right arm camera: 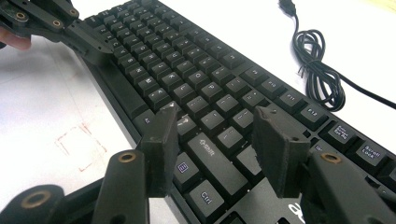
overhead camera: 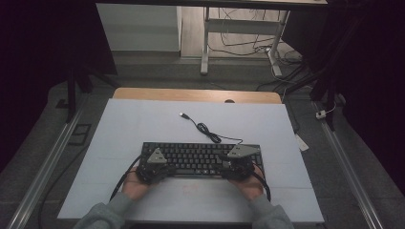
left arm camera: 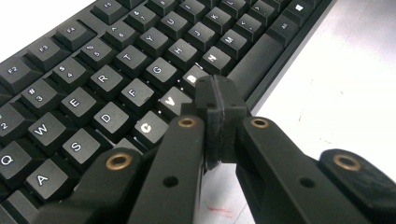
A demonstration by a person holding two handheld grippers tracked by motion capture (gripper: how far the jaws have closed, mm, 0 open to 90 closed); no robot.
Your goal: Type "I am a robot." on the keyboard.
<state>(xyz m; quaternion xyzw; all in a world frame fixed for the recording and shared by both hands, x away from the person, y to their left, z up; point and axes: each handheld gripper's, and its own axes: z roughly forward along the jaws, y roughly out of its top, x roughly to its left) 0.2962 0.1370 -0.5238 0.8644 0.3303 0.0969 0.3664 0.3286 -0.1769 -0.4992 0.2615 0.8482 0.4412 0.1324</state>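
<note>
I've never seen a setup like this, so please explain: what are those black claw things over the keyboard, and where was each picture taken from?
A person holds a hand-held two-jaw tool in each hand. The high view looks down on the white table; the other two pictures come from cameras riding on each tool. The left gripper has its jaws shut, with its tip above the bottom letter row of the black keyboard, near the V and B keys. The right gripper has its jaws apart over the right Shift key. Neither holds anything. The keyboard's USB cable lies coiled beyond it, unplugged.
</note>
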